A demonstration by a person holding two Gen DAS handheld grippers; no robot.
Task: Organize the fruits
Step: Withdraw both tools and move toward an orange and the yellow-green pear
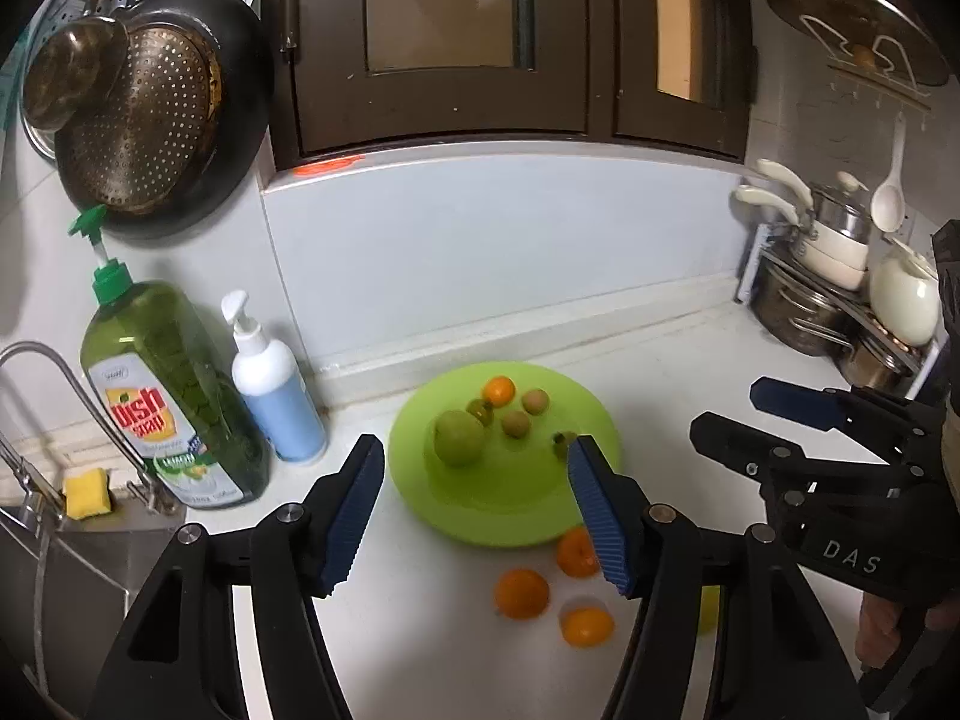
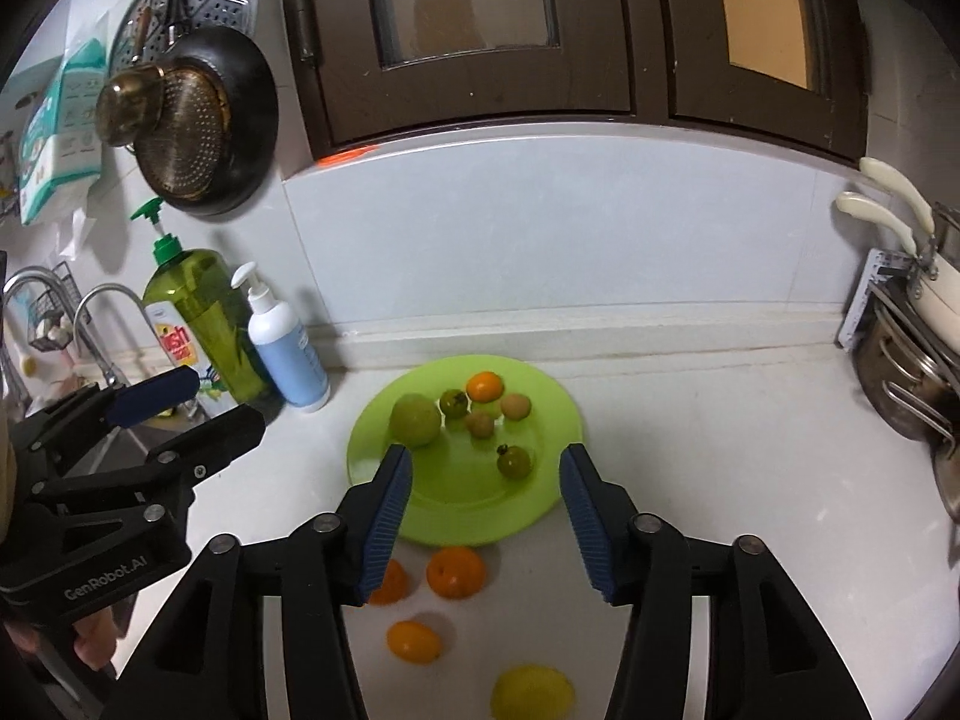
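Observation:
A lime-green plate (image 1: 510, 510) (image 2: 468, 507) sits on the white counter. It holds a green apple (image 1: 459, 437) (image 2: 415, 420), a small orange (image 1: 499, 390) (image 2: 484, 386), two brownish little fruits and two green tomatoes (image 2: 515, 461). In front of the plate three oranges (image 1: 521, 593) (image 2: 455, 572) lie on the counter, with a yellow lemon (image 2: 531, 693) nearer still. My left gripper (image 1: 476, 447) (image 2: 225, 399) hangs open above the plate's near side, with nothing held. My right gripper (image 2: 486, 453) (image 1: 726, 405) is beside it, also open and holding nothing.
A green dish soap bottle (image 1: 174, 396) and a white pump bottle (image 1: 276, 384) stand left of the plate by the sink (image 1: 72, 552), where a yellow sponge (image 1: 88, 492) lies. Pots on a rack (image 1: 840, 276) crowd the right corner. A pan and strainer (image 1: 144, 120) hang on the wall.

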